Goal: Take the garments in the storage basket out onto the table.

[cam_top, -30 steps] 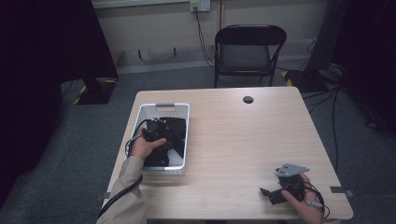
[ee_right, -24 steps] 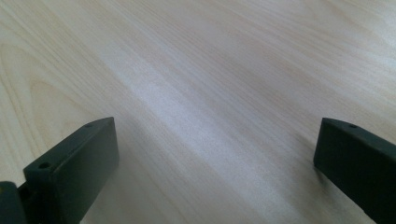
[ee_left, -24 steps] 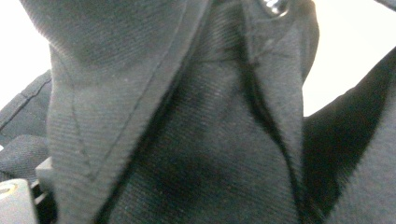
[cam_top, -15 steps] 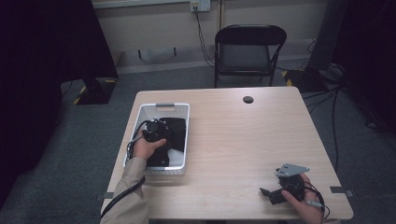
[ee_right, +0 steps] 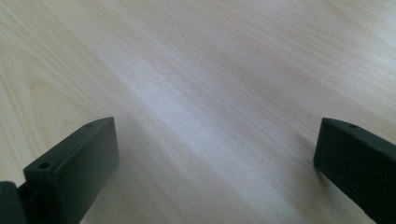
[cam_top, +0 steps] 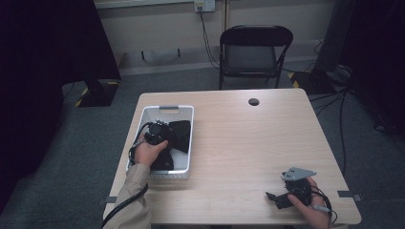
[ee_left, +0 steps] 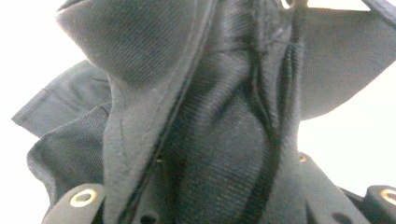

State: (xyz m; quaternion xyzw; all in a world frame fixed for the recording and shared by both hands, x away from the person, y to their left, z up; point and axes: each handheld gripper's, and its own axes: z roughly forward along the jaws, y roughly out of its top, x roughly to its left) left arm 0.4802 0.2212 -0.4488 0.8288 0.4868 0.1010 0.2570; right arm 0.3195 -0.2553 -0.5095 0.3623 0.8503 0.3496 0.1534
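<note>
Black fabric (ee_left: 219, 140) bunches between the left gripper (cam_top: 155, 136), whose jaws have just been closing and now pinch it, likely to lift it from the white basket (cam_top: 188, 143) (it lies inside). Right gripper (ee_right: 215, 158) rests apart-jawed on the wooden tabletop (cam_top: 248, 143).

I see wooden table (cam_top: 248, 143) under both tools, bare grain ahead of right one. Round dark grommet hole (cam_top: 253, 101) in tabletop, well beyond right tool, toward far edge. Black folding chair (cam_top: 255, 52) past that edge. Wall socket (cam_top: 202, 5) with cable hanging down, behind chair. Grey carpet (cam_top: 95, 143) outboard of left tool.
</note>
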